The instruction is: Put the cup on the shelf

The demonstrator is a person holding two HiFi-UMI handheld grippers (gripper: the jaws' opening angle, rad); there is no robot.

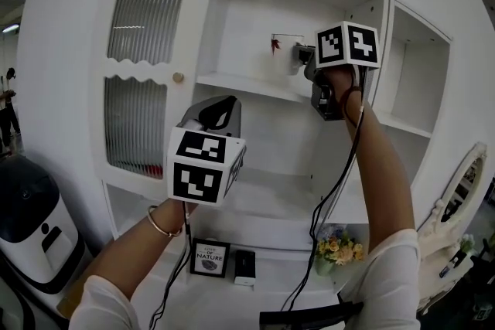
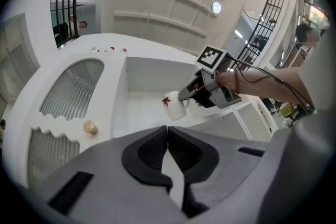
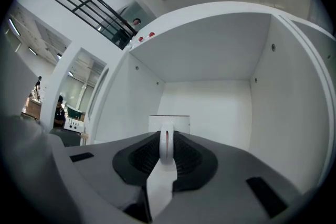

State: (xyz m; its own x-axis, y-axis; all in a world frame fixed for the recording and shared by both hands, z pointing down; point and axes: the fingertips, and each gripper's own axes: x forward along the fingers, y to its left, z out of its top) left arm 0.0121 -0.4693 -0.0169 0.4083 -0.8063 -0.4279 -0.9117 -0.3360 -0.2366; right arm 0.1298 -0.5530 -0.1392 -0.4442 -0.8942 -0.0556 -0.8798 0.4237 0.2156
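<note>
A white cup [image 1: 285, 50] with a red leaf mark hangs inside the upper compartment of a white cabinet, just above the shelf board [image 1: 240, 86]. My right gripper [image 1: 302, 54] is shut on the cup's handle [image 3: 166, 143], and the cup body [image 3: 169, 123] shows straight ahead of the jaws. From the left gripper view, the cup [image 2: 175, 105] is slightly tilted at the tip of the right gripper [image 2: 188, 94]. My left gripper [image 1: 215, 113] is lower and to the left, in front of the middle compartment. It is shut [image 2: 168, 145] with nothing in it.
A cabinet door [image 1: 144, 50] with ribbed glass and a round knob [image 1: 179, 77] stands left of the opening. The bottom shelf holds a framed sign [image 1: 209, 257], a small box [image 1: 245, 267] and flowers [image 1: 337, 247]. A white appliance [image 1: 29, 222] stands at the left and a mirror [image 1: 462, 183] at the right.
</note>
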